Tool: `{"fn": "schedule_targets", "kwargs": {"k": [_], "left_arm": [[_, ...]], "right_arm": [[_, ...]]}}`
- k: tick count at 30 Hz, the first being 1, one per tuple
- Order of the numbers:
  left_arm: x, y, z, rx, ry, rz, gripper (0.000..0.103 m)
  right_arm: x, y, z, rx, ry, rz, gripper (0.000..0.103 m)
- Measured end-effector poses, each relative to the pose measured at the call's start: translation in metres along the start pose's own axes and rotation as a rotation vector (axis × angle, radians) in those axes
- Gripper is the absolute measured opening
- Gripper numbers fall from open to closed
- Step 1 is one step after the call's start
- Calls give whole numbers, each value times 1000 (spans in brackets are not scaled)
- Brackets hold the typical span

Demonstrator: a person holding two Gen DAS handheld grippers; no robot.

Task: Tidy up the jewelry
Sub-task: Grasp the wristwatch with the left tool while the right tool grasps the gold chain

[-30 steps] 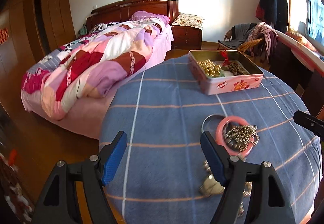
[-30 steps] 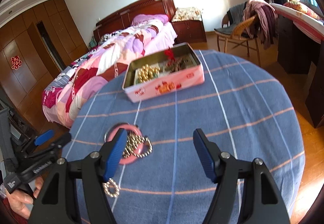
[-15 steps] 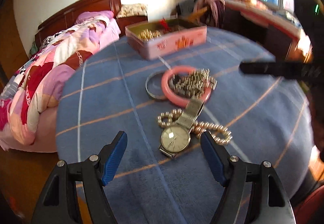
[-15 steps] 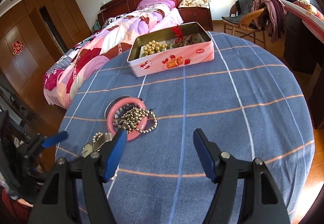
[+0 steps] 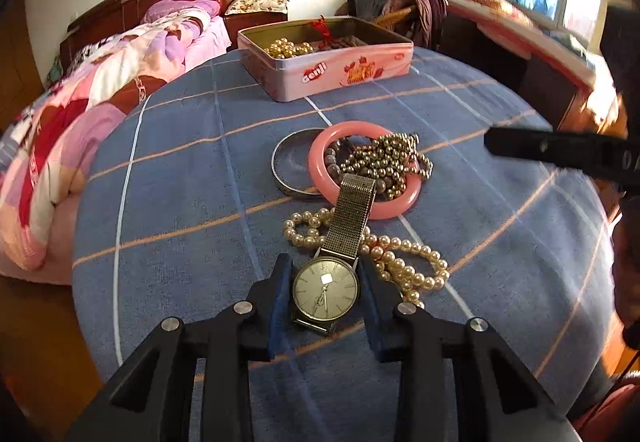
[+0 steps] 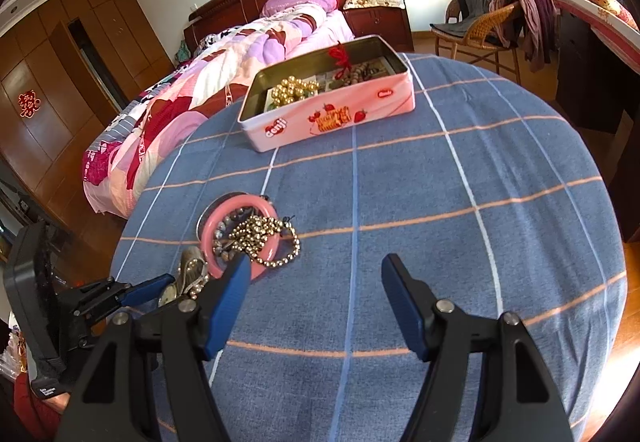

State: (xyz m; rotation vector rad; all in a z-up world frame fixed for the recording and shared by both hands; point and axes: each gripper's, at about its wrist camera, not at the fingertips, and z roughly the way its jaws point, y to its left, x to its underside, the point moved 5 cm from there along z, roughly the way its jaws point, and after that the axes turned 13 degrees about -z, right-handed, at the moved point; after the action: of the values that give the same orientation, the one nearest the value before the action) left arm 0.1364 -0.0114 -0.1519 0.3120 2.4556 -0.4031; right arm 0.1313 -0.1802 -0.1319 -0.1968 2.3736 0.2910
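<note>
We have the left gripper [image 5: 325, 282] low in the left wrist view, its blue pads set on either side of the watch [image 5: 325, 289], right at the case; its jaws have just been closing, and they now look pressed on the round case. We took the case rather than the mesh strap [image 5: 352, 214], we judge, because it is the one stiff part and gives the pads two firm sides.

The strap runs up toward the middle of the frame and lies over the pearl string [image 5: 376, 250] and the rim of the pink bangle [image 5: 364, 170], so a lift could drag either along. Inside the bangle sits a heap of metal beads [image 5: 384, 158], and a plain silver bangle [image 5: 292, 166] lies partly under it on the left. All of it rests on the blue checked tablecloth [image 5: 180, 202].

The pink tin [image 5: 332, 70] stands open in the upper middle, well apart from the pile, already holding gold beads [image 5: 286, 49] and a red-tasselled piece; that is where we judge the watch should go.

In the right wrist view the right gripper [image 6: 316, 294] hangs released, fingers spread and nothing between them, above bare cloth just right of the pile, likely waiting its turn.
</note>
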Motion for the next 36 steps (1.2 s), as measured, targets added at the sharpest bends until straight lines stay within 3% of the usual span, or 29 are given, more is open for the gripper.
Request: {"fn": "schedule_targets", "kwargs": {"k": [5, 12, 20, 23, 27, 29, 30, 35, 36], "left_arm": [[-9, 8, -25, 94, -72, -81, 33], [-25, 24, -58, 120, -167, -151, 33], [-38, 32, -71, 96, -224, -168, 33], [-39, 32, -72, 90, -225, -173, 33], [-39, 31, -73, 52, -227, -153, 33], [-38, 31, -74, 41, -232, -150, 33], [-38, 31, -74, 40, -233, -152, 33], [-41, 29, -75, 45, -240, -153, 33], [-42, 28, -75, 47, -241, -153, 33]], "right_arm": [[-1, -1, -1, 7, -2, -8, 71], [0, 4, 6, -31, 14, -15, 71], [7, 67, 30, -150, 78, -182, 68], [9, 91, 48, -146, 121, -268, 61], [10, 112, 60, -70, 134, -404, 54], [11, 114, 62, -32, 139, -443, 34], [10, 112, 61, -33, 139, -445, 17], [6, 92, 49, -77, 128, -364, 16], [4, 89, 43, -88, 113, -345, 11]]}}
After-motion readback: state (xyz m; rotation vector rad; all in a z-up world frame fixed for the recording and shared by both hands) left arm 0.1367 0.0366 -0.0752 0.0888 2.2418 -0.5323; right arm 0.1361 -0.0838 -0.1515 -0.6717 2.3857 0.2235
